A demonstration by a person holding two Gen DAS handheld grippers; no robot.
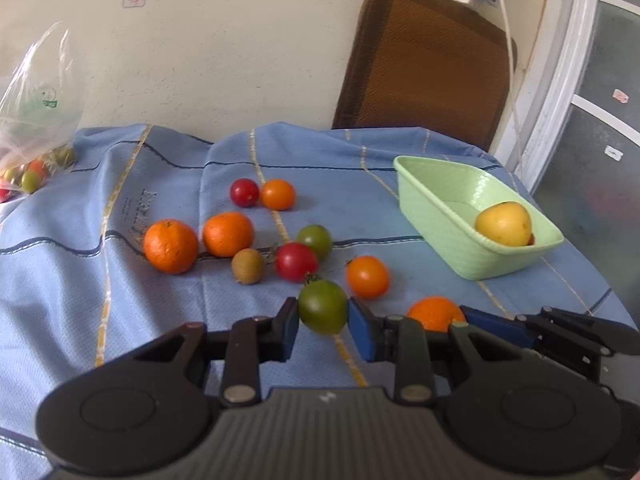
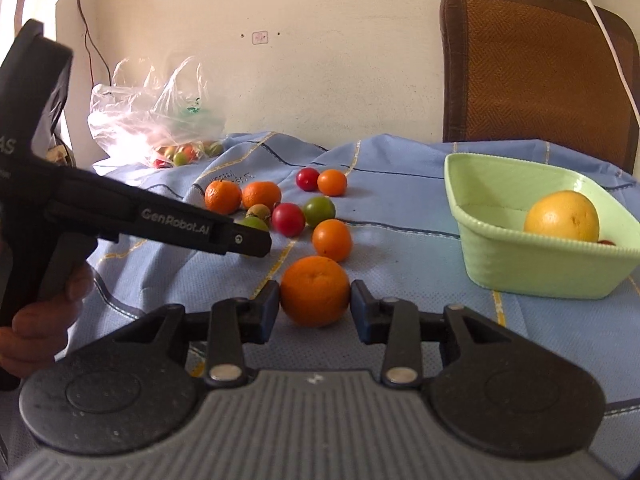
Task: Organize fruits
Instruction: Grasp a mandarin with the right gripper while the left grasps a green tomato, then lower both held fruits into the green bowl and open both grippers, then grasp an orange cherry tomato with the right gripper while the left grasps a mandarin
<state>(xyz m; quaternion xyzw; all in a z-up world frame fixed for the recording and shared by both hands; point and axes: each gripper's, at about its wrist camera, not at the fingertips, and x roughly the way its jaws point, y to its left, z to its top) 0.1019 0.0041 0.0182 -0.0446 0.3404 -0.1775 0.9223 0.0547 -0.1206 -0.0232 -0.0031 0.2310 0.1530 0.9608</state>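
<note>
My left gripper is shut on a green tomato just above the blue cloth. My right gripper is shut on an orange, which also shows in the left wrist view. A light green basket stands at the right and holds a yellow fruit; the basket also shows in the right wrist view. Several oranges and red, orange and green tomatoes lie loose on the cloth, among them a red tomato and an orange tomato.
A clear plastic bag with more small tomatoes lies at the far left. A brown chair back stands behind the table. The blue cloth is wrinkled. A white cable hangs by the chair.
</note>
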